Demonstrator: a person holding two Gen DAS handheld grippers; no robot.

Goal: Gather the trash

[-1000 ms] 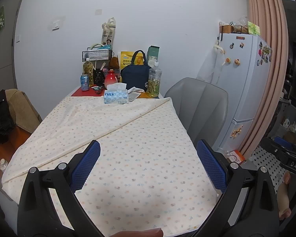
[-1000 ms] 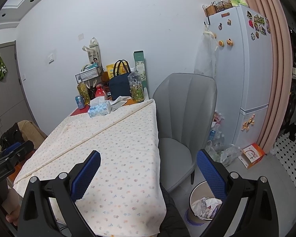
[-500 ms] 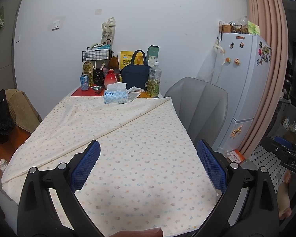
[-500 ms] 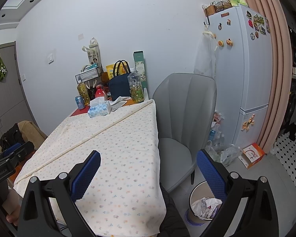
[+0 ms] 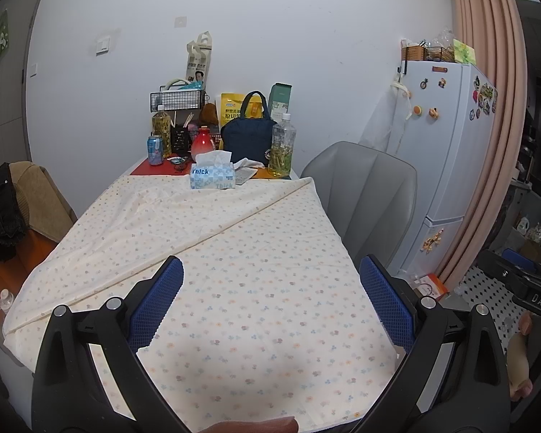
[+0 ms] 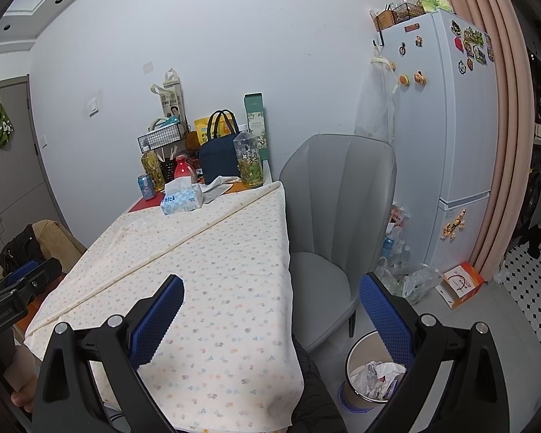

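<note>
We hold the left tool (image 5: 270, 299) and right tool (image 6: 270, 310) spread wide, both empty; crumpled trash fills the round white bin (image 6: 373, 379) (lower right), the floral-cloth bench (image 5: 234, 270) bare mid-frame.

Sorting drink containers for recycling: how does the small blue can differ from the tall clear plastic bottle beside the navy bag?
The small blue drink can is short, opaque and printed; the tall clear plastic bottle is see-through, capped in white, with greenish contents. The can stands on the red mat at the table's left, the bottle on the right. Both stand upright at the far end.
</note>
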